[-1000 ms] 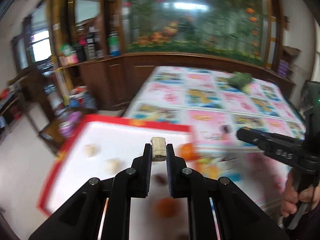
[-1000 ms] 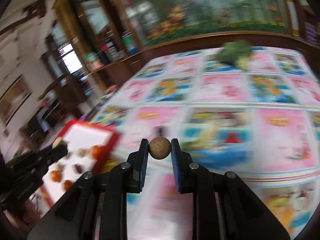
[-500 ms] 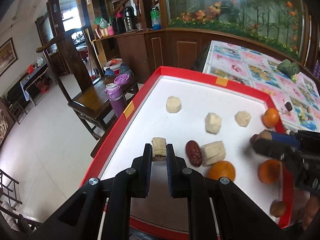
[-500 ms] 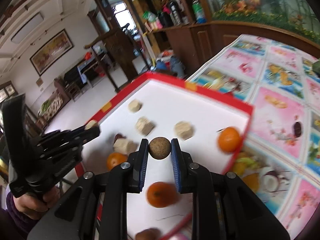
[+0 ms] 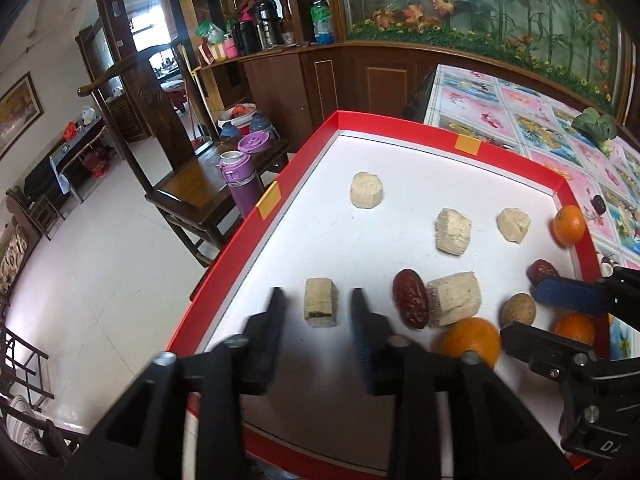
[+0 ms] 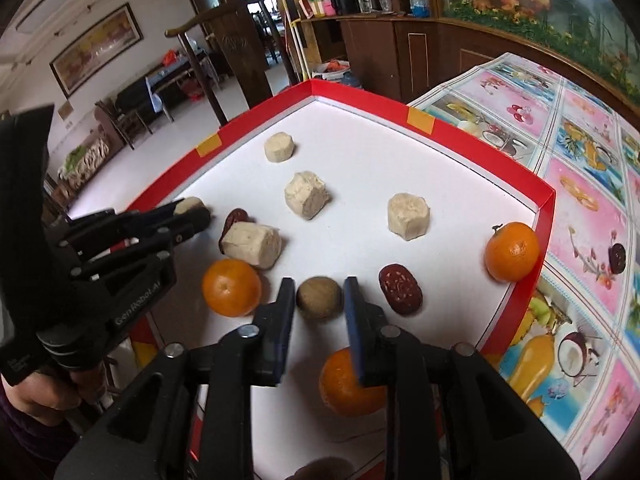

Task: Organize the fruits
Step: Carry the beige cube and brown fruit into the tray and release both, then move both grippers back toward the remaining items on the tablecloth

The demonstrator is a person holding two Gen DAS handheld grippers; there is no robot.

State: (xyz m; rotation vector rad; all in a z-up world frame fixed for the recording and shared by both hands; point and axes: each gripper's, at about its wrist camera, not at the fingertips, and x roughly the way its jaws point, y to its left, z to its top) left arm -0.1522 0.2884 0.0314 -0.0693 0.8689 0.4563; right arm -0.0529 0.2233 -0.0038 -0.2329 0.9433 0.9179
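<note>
A red-rimmed white tray (image 5: 360, 122) holds several pale chunks, oranges and red dates. My left gripper (image 5: 317, 294) hangs low over the tray's near left part. Its jaws are opening, and a pale chunk (image 5: 320, 308) lies on the tray between them with a gap on each side. My right gripper (image 6: 319, 282) is over the tray's near right part, its jaws also opening. A round brown fruit (image 6: 319, 298) rests on the tray between its pads with only slim gaps. An orange (image 6: 231, 287) sits just left of the right gripper and a red date (image 6: 400, 289) just right of it.
A second orange (image 6: 352, 384) lies under the right gripper's right finger, and a third (image 6: 512, 251) sits by the tray's right rim. The flowered tablecloth (image 6: 580, 160) carries a lone date (image 6: 617, 258) and a green vegetable (image 5: 596, 126). A wooden chair with a purple bottle (image 5: 240, 182) stands left of the tray.
Both grippers swung over the tray and came down. Their jaws, shut on the pale chunk and the brown fruit before, have spread, and both items now rest on the tray.
</note>
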